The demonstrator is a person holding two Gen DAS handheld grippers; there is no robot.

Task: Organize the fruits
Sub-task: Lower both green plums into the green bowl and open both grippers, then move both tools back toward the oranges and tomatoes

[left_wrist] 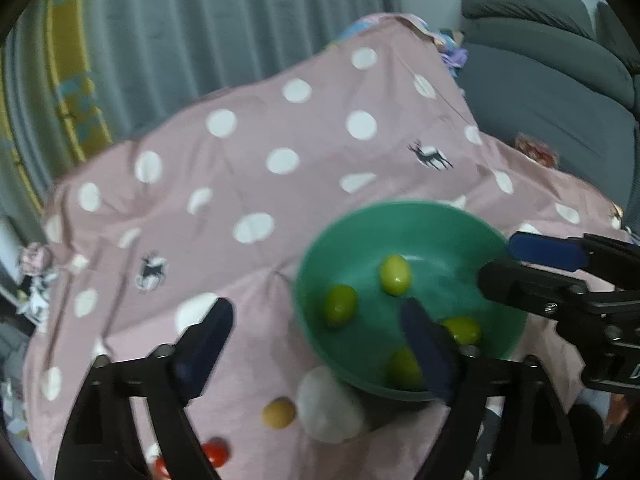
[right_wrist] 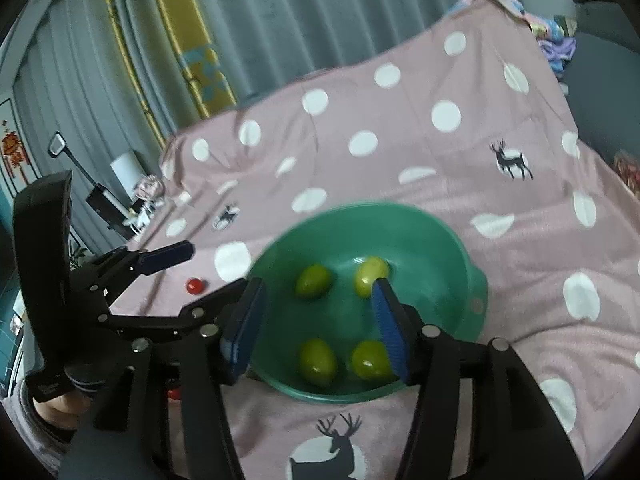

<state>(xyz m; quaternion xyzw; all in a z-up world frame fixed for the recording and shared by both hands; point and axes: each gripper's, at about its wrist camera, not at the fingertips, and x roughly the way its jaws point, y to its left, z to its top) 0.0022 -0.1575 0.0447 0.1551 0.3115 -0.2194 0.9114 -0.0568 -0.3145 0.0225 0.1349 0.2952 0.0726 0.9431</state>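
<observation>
Resting on a pink cloth (right_wrist: 460, 208) dotted in white and printed with small deer, a green bowl (right_wrist: 436, 236) is seen in both wrist views, and four green fruits (right_wrist: 313, 281) lie apart from one another in its bottom. No brand or readable writing can be made out; faint white marks on the black tong bodies are too blurred to be read.

The right tongs (right_wrist: 318, 330) are held above the bowl, angled down into it, with the blue pads spread wide and nothing between them; one pad sits over the near left rim, the other beside two of the fruits.

The left tongs (left_wrist: 320, 350) are likewise spread apart and empty, reaching over the cloth at the bowl's left side, with the right pad overlapping the bowl's near rim. A small yellow fruit (left_wrist: 279, 413) lies on the cloth between these pads, and what seem to be red fruits (left_wrist: 214, 453) lie nearer the camera, partly hidden.
</observation>
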